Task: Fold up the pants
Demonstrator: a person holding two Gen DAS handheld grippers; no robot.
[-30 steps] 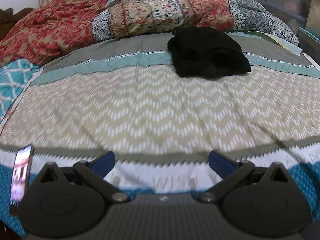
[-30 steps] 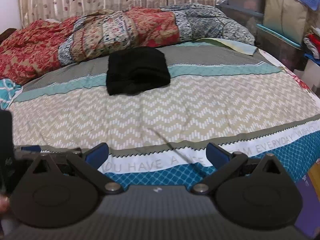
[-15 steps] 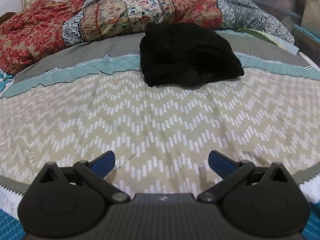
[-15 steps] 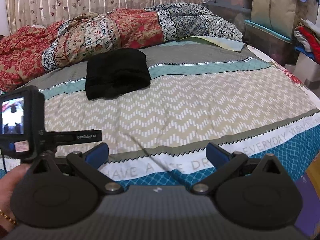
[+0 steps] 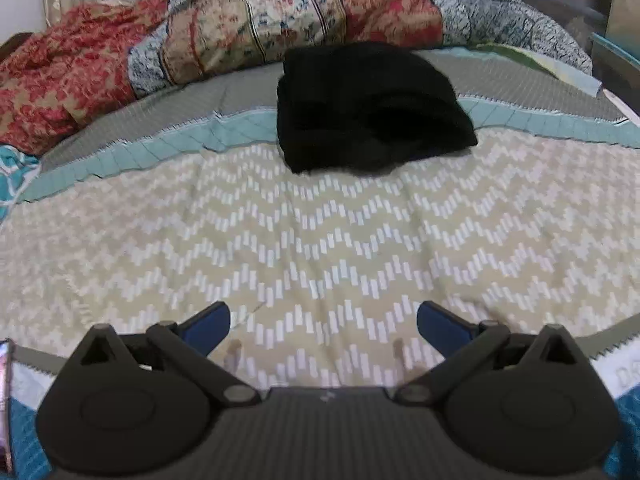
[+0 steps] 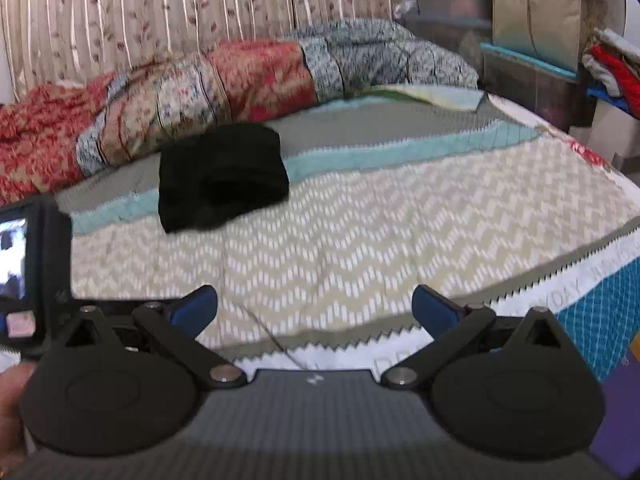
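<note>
pants: a black bundle, already folded into a thick rough square, lying on the bedspread toward the far edge of the bed, across the pale teal band where it meets the grey stripe; its front edge just reaches the beige zigzag field. in the right wrist view the same bundle sits left of centre, nearer the bed's far left corner than its right one.
left gripper: blue-tipped fingers spread wide, nothing between them; it hovers over the near part of the zigzag field, well apart from the pants, pointing at them.
right gripper: fingers also spread wide and holding nothing; it sits above the near edge of the bed, over the white lettered strip and sawtooth border, well apart from the pants.
comforter: a rumpled red, floral and blue-grey roll lying along the far edge of the bed, just behind the pants; whether the two touch cannot be told.
camera screen: a small lit display on a black body at the left edge of the right wrist view, beside the right gripper's left finger.
curtain: striped beige with a leaf print, behind the far edge of the bed.
storage bins: stacked past the bed's far right corner, with clothes piled beside them.
</note>
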